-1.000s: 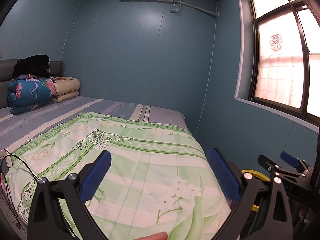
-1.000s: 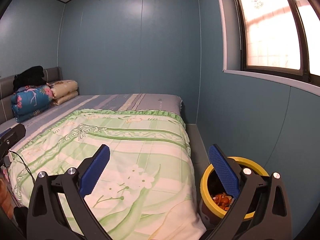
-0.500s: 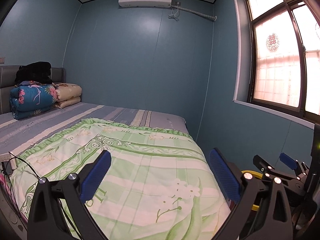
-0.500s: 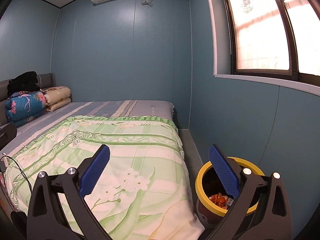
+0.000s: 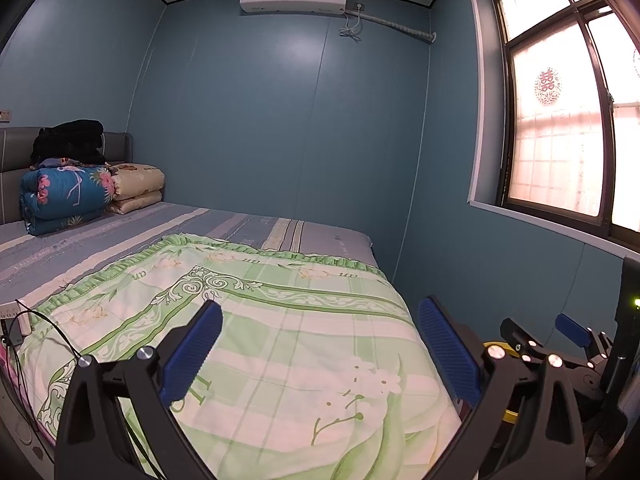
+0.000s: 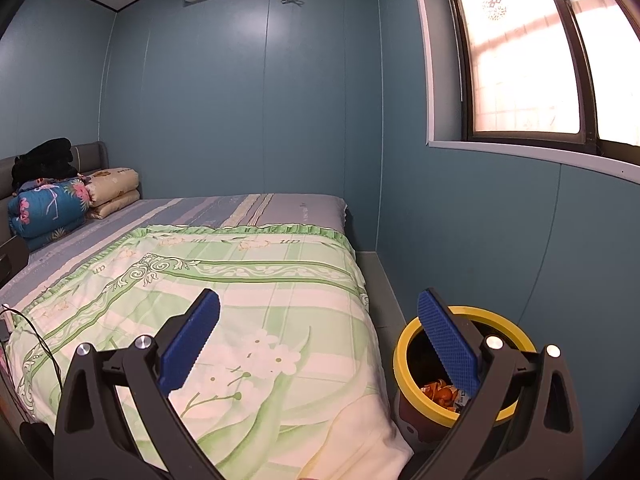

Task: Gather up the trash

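A yellow-rimmed trash bin [image 6: 412, 344] stands on the floor between the bed and the right wall, with orange peel and wrappers [image 6: 440, 392] inside. My right gripper [image 6: 320, 344] is open and empty, above the bed's near corner, its right finger over the bin. My left gripper [image 5: 320, 348] is open and empty over the green quilt. The right gripper [image 5: 560, 340] shows at the lower right of the left wrist view, with a sliver of the bin's rim [image 5: 490, 346] behind it. No loose trash shows on the bed.
A bed with a green floral quilt [image 5: 280, 320] fills the left and middle. Folded blankets [image 5: 72, 196] lie by the headboard. A cable [image 5: 36, 332] and power strip sit at the bed's left edge. A window [image 6: 528, 60] is on the right wall.
Both views have tilted up and drawn back slightly; more wall and ceiling show. The fingertip at the left view's bottom edge is gone. Both grippers stay open.
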Demonstrator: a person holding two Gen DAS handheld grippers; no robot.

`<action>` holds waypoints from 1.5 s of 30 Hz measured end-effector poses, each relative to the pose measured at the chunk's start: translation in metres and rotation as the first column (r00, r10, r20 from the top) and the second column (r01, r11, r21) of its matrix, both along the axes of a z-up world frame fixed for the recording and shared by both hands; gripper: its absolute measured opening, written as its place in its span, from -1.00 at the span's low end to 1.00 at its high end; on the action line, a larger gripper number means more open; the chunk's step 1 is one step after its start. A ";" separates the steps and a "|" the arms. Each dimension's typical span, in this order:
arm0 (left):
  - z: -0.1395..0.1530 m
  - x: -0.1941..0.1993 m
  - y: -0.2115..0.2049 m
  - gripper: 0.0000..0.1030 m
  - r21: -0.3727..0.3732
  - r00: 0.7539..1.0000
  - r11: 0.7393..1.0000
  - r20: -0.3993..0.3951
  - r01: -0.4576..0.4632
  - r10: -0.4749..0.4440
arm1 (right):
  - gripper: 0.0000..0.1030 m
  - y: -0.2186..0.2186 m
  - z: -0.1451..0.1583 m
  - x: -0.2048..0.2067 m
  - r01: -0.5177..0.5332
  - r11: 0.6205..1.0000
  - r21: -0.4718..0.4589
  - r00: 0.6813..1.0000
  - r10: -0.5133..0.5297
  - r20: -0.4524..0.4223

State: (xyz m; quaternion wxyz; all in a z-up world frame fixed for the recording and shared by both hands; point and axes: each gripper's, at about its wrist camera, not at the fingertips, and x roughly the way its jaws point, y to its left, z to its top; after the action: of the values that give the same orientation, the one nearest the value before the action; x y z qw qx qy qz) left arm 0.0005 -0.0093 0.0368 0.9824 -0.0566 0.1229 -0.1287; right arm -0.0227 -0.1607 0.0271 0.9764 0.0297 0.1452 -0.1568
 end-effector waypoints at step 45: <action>-0.002 0.003 -0.002 0.84 -0.011 1.000 1.000 -0.019 0.010 -0.010 | 0.84 0.003 -0.005 0.006 0.012 1.000 0.009 1.000 -0.012 -0.012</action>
State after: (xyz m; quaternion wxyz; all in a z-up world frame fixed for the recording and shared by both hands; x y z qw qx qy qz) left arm 0.0034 -0.0115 0.0351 0.9802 -0.0625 0.1318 -0.1338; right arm -0.0164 -0.1573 0.0222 0.9744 0.0338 0.1516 -0.1624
